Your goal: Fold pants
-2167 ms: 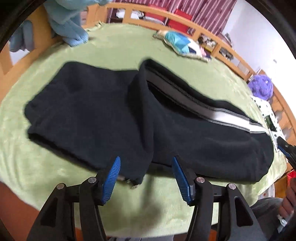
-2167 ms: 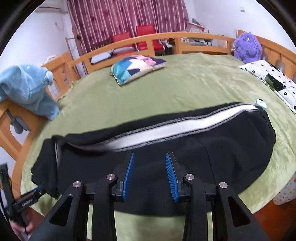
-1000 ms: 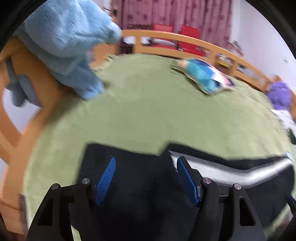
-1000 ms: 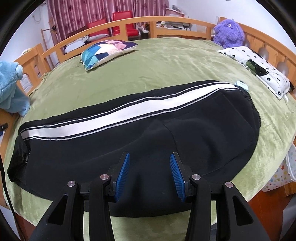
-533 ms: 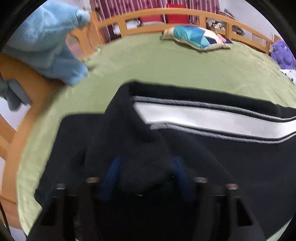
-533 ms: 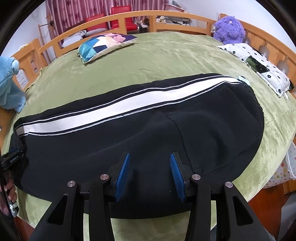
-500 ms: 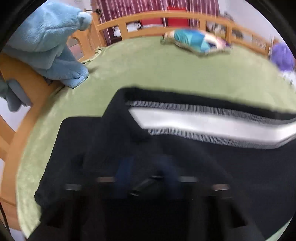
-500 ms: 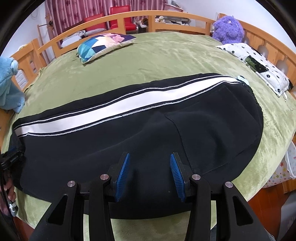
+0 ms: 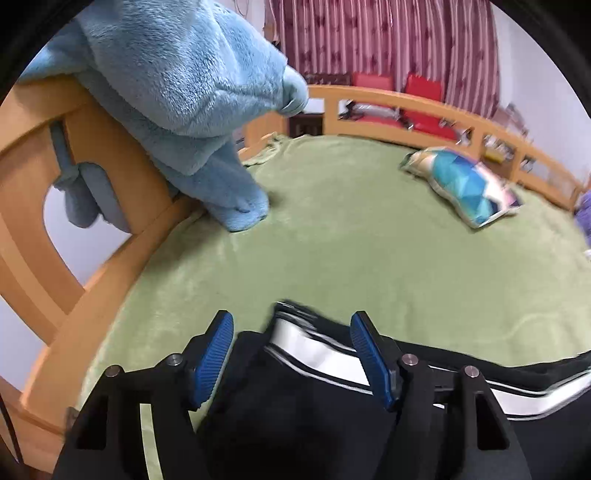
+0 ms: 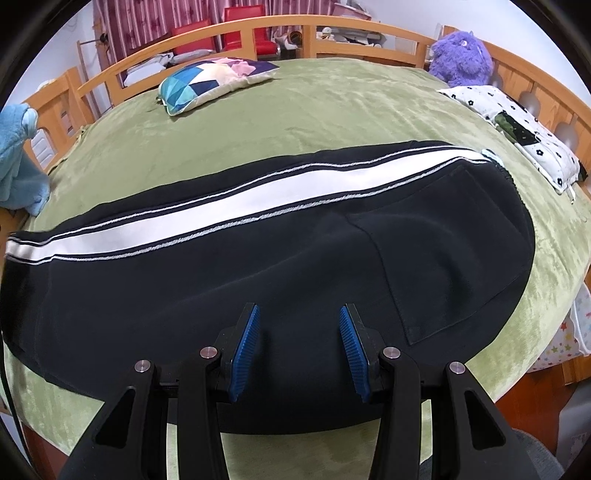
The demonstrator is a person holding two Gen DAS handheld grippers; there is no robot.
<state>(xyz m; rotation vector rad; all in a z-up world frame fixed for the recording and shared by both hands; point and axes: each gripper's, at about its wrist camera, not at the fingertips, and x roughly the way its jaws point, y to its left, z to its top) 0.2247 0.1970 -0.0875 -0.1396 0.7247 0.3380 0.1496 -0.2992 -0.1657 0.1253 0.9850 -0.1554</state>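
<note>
Pants (image 10: pixel 229 280), black with a white side stripe, lie flat lengthwise on a green blanket (image 10: pixel 332 110) covering a wood-railed bed (image 10: pixel 258 26). Left gripper (image 9: pixel 291 347) hovers over the hem end, jaws wide apart, holding nothing; right gripper (image 10: pixel 298 341) likewise spread and empty. Red curtains (image 9: pixel 369 44) and a patterned cushion (image 10: pixel 210 79) sit beyond.

black pants (image 10: pixel 229 280), white side stripe, flat lengthwise on bed

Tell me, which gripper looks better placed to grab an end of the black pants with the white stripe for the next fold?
Probably the left gripper: it is open with the cuff end of the black white-striped pants lying between its blue pads. The right gripper, also open, hovers over the middle of the leg, away from either end.
</note>
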